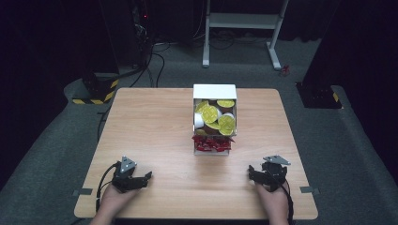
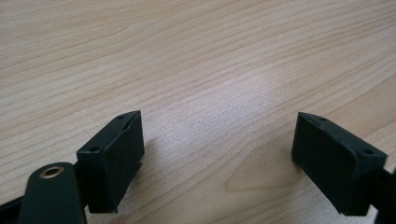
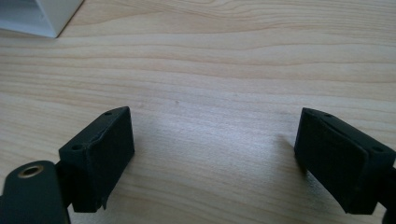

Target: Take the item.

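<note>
Currently both grippers rest on the wooden bench [image 1: 159, 136], well short of the white box [image 1: 215, 92], which stands at mid-bench between them and farther from the person. The left gripper [image 1: 146, 176] sits at the near-left of the box and the right gripper [image 1: 251, 174] at its near-right; each has its jaws spread wide with nothing but bare wood between them, as both gripper views confirm. The box holds yellow-lidded white capsules [image 1: 212, 115] in its rear compartment and red foil sachets [image 1: 212, 143] heaped at its near end. Judged hazards: the sachets lie loosely at the near lip, so a low approach could sweep them onto the bench; the light box could slide or tip if a jaw strikes its wall; the rounded capsules may slip from an off-centre grasp.
</note>
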### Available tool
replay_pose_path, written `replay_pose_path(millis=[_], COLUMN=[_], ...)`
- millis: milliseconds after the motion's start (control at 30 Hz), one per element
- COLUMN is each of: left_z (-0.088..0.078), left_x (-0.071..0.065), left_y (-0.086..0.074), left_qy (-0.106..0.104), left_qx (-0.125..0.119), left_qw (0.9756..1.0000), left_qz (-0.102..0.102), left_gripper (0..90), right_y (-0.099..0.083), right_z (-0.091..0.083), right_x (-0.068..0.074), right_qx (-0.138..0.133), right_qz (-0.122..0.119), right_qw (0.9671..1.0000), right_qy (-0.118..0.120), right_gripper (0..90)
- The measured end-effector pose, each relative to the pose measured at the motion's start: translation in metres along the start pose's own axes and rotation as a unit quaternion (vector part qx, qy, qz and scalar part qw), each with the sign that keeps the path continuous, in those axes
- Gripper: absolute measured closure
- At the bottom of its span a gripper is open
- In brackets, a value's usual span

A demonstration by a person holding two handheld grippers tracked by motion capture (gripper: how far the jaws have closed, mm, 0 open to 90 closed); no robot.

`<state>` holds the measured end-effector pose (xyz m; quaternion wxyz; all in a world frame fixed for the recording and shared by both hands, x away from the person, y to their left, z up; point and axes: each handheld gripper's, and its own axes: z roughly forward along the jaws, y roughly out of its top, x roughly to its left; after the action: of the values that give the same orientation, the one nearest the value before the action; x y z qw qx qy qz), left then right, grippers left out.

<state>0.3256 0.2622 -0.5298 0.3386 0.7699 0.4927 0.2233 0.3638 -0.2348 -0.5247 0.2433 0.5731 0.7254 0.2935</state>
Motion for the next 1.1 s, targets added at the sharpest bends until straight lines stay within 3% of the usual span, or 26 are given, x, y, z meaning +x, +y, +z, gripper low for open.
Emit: replay_pose_path(millis=[1100], left_z=[0.0006], left_x=[-0.001], left_y=[0.0005], left_qy=[0.0], left_qx=[0.0], left_qw=[1.0], left_qz=[-0.001], left_gripper=[16.4], right_y=[0.0012], right_z=[0.0015], right_x=[-0.0013], right_qx=[0.002], right_qz=[-0.011], right_qw=[0.9998], right_qy=[0.014], right_gripper=[9.4])
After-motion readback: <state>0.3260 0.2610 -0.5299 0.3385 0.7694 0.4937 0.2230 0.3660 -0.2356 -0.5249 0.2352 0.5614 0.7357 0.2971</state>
